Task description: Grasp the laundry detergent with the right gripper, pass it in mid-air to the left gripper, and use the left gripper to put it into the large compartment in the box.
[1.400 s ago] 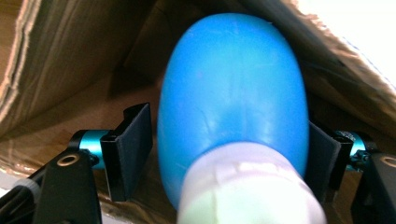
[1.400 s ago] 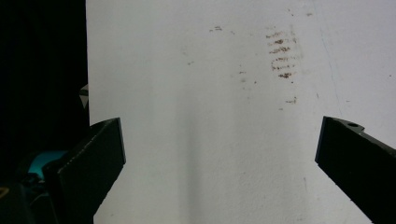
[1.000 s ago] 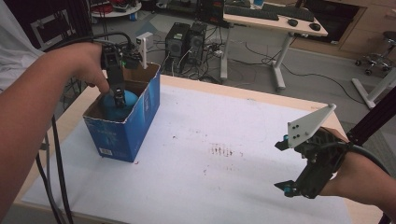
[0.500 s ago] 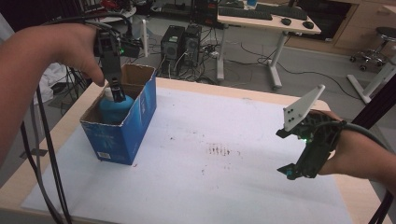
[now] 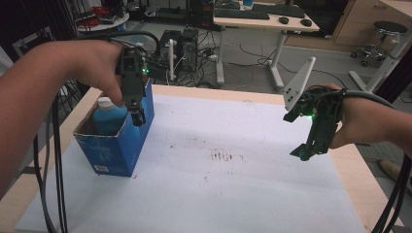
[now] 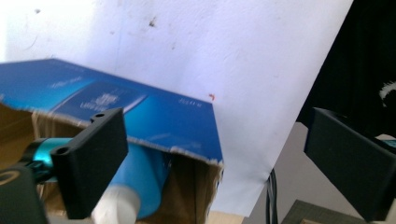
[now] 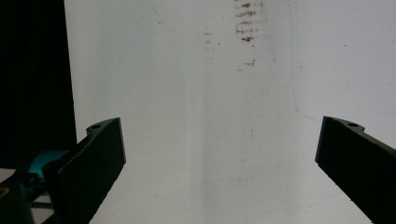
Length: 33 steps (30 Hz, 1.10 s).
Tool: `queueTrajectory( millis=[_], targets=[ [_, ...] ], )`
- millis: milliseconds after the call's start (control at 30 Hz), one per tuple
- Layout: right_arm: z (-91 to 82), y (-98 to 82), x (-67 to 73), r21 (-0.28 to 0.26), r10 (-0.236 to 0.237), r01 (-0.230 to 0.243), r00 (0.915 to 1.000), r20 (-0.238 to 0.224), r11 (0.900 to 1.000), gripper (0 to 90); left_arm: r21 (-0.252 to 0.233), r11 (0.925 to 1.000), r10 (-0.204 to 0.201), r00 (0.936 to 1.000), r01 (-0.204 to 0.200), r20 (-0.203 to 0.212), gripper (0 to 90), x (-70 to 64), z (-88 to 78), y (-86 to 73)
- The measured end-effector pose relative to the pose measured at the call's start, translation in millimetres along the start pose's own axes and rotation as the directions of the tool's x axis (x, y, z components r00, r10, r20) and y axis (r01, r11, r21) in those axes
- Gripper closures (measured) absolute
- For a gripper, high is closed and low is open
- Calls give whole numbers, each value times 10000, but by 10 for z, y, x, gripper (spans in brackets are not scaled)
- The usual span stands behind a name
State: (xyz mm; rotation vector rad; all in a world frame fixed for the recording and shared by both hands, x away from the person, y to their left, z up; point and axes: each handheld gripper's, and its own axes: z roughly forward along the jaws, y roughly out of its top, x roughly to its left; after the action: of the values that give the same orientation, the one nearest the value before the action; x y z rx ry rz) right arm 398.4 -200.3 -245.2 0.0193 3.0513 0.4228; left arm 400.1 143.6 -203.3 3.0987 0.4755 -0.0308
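Observation:
A blue bottle [image 5: 108,116] with a white cap stands inside an open blue cardboard box [image 5: 114,148] at the left of the table. My left gripper [image 5: 137,115] hangs over the box's right wall, pointing down. Its jaws have just been opening and hold nothing. In the left gripper view the wide jaws of that gripper [image 6: 219,154] frame the box's torn corner [image 6: 187,135], and the bottle [image 6: 140,177] lies below them. My right gripper [image 5: 306,150] hovers open over the right side of the white sheet. In the right gripper view nothing lies between this gripper's [image 7: 219,158] jaws.
A white sheet [image 5: 233,184] with brown stains near its middle covers the wooden table [image 5: 14,194]. Black cables hang down at the left edge. Desks, computer towers and a stool stand on the floor beyond the far edge.
The left gripper has risen out of the box, shifted toward its right wall and opened; the bottle stays inside. The right gripper has lifted slightly.

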Motion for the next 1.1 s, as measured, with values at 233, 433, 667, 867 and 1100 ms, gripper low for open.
queueTrajectory(
  millis=[233, 433, 667, 867, 1100],
  targets=[
    [14, 71, -159, 840, -165, 186, 9995, -256, 9963, 9, 46, 9981, 610, 9975, -611, 346, 16, -1, 134, 155],
    [126, 78, -217, 1428, -297, 356, 9986, -432, 9891, 8, 44, 9968, 792, 9959, -795, 440, 16, 66, 283, 268],
    [158, 22, -246, 1681, -286, 350, 9988, -403, 9851, 8, -403, 9946, 979, 9934, -956, 594, 16, 91, 305, 363],
    [150, -32, -292, 1605, -47, 95, 9995, -300, 9870, 8, -242, 9945, 1033, 9931, -1021, 559, 16, 80, 330, 409],
    [180, -85, -332, 1575, 52, -13, 9997, -245, 9875, 8, -155, 9947, 1021, 9930, -1013, 595, 16, 92, 345, 423]
  ],
)
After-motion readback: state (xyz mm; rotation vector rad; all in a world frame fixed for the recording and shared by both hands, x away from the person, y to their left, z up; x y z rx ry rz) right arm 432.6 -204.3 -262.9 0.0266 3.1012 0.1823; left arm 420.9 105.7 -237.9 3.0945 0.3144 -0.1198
